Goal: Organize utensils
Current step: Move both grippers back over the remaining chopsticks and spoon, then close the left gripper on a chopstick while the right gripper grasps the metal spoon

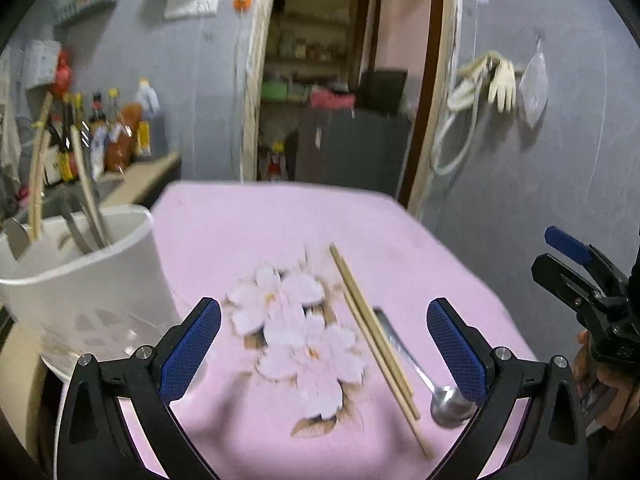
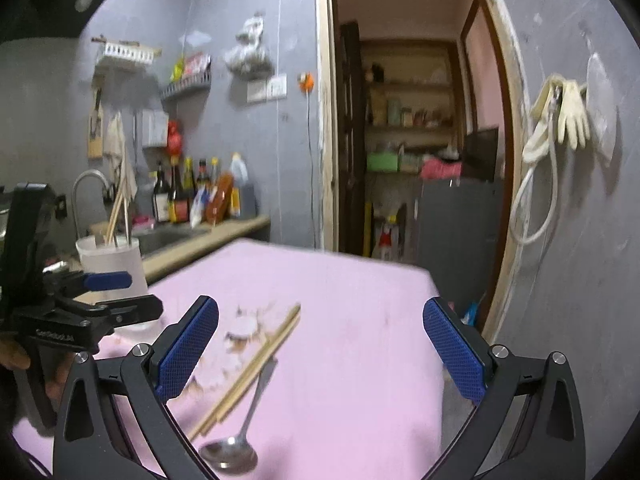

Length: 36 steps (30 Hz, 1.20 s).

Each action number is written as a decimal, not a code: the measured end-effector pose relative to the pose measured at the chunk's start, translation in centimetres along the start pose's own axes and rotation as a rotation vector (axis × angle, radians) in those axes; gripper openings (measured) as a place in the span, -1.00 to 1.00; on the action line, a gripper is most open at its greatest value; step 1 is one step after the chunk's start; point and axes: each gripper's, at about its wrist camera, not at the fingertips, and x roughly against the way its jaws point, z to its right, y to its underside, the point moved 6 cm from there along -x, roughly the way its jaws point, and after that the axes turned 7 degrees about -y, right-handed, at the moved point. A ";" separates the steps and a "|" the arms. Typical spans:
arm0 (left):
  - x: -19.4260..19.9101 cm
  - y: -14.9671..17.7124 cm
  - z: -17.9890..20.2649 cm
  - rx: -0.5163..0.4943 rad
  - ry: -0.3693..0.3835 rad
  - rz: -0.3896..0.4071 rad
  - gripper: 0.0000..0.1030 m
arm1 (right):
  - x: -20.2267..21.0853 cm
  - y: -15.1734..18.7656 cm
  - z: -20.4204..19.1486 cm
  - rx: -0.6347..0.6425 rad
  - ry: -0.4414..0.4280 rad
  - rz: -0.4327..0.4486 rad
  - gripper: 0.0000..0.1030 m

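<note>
A pair of wooden chopsticks (image 1: 372, 340) and a metal spoon (image 1: 444, 400) lie side by side on the pink flowered cloth (image 1: 260, 232). A white utensil holder (image 1: 84, 280) stands at the left edge with several utensils inside. My left gripper (image 1: 324, 344) hovers open over the cloth, the chopsticks and spoon lying between its blue pads, untouched. My right gripper (image 2: 320, 348) is also open above the chopsticks (image 2: 256, 364) and spoon (image 2: 232, 452). Each gripper shows in the other's view: the right gripper (image 1: 576, 264) at the right edge, the left gripper (image 2: 116, 292) at the left by the holder (image 2: 112, 264).
A counter (image 2: 224, 232) with a sink, tap and several sauce bottles (image 2: 192, 192) runs behind the holder. A doorway (image 2: 408, 140) opens beyond the table's far edge. Gloves and a hose (image 2: 560, 120) hang on the grey wall at the right. A hand (image 1: 600, 392) grips the right tool.
</note>
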 end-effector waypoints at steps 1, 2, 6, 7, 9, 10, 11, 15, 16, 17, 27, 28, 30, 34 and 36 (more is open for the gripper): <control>-0.5 0.3 0.1 -0.004 0.003 -0.026 0.96 | -0.2 0.3 0.1 -0.003 -0.006 -0.024 1.00; -0.9 0.6 0.2 -0.010 0.006 -0.052 0.96 | -0.5 0.7 0.1 -0.004 -0.014 -0.051 1.00; -2.6 1.6 0.6 -0.036 0.022 -0.141 0.94 | -1.7 2.2 0.1 -0.007 -0.046 -0.148 0.87; -2.9 1.8 0.7 -0.039 0.029 -0.161 0.94 | -2.0 2.6 0.0 -0.007 -0.056 -0.169 0.77; -3.3 2.3 0.8 -0.039 0.052 -0.192 0.84 | -2.6 3.5 -0.2 -0.017 -0.092 -0.228 0.57; -3.6 2.5 0.9 -0.038 0.062 -0.210 0.79 | -2.9 3.9 -0.3 -0.025 -0.109 -0.254 0.46; -3.9 2.7 0.9 -0.039 0.071 -0.228 0.69 | -3.1 4.2 -0.3 -0.032 -0.123 -0.276 0.39; -4.9 3.5 1.0 -0.044 0.097 -0.292 0.32 | -4.2 5.7 -1.0 -0.035 -0.164 -0.371 0.03; -5.0 3.6 1.0 -0.045 0.099 -0.301 0.28 | -4.5 6.0 -1.2 -0.033 -0.169 -0.389 -0.02; -5.1 3.8 0.9 -0.045 0.097 -0.311 0.21 | -4.7 6.2 -1.3 -0.030 -0.174 -0.403 -0.07; -5.6 4.8 -0.5 0.009 0.085 -0.351 0.05 | -7.1 8.6 -4.0 0.086 -0.203 -0.573 -0.24; -5.6 4.7 -0.5 0.014 0.088 -0.353 0.02 | -7.3 8.8 -4.3 0.116 -0.192 -0.580 -0.24; -5.9 4.6 -0.5 0.021 0.097 -0.359 -0.05 | -7.4 8.6 -4.5 0.152 -0.180 -0.584 -0.27; -5.8 4.5 0.1 0.019 0.130 -0.371 -0.09 | -7.3 8.6 -3.8 0.177 -0.155 -0.588 -0.60; -5.8 4.5 0.7 0.005 0.147 -0.378 -0.10 | -7.3 8.4 -3.4 0.202 -0.138 -0.590 -0.77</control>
